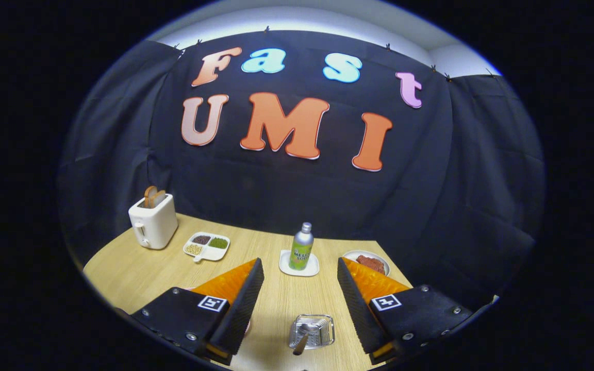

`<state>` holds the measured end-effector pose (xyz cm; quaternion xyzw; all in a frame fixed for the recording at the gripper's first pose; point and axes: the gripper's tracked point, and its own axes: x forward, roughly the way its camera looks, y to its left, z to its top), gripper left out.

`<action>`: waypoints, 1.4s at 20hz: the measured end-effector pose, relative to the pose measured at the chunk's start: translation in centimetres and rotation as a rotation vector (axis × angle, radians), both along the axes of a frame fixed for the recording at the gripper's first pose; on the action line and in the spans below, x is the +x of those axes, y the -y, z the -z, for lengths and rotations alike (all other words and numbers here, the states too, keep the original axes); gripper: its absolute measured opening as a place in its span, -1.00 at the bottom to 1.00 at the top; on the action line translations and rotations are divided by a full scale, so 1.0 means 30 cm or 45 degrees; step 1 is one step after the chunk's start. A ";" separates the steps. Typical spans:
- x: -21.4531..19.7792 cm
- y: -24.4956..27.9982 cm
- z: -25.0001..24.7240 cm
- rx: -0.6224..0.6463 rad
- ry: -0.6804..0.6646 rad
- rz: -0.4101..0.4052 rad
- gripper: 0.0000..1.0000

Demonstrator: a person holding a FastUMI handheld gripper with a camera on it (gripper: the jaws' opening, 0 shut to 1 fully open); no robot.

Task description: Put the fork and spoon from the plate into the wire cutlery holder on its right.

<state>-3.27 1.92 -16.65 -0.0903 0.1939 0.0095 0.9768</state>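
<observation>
Cutlery like this is light, stiff and slick, so you should pinch a handle mid-length, across its flat. One utensil already leans in the wire cutlery holder, on the table between your fingers. Your gripper is spread wide, holding nothing. The plate barely peeks out behind the left finger, any cutlery on it hidden.

You have a pale wood-grain table. White toaster with brown toast. White divided dish: dark brown, green and yellowish fills. Green-and-silver bottle on a white coaster. White plate with reddish-brown food. Silver wire cutlery holder, silver utensil inside. Gripper casing black, bearing black-and-white square markers.
</observation>
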 end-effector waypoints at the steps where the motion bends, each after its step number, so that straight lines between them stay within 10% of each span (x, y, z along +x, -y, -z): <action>1: 0.003 -0.015 -0.014 0.002 0.026 0.007 0.74; 13: -0.019 -0.287 0.051 0.076 -0.004 -0.004 0.82; 28: -0.230 -0.402 0.622 0.120 -0.666 0.078 0.80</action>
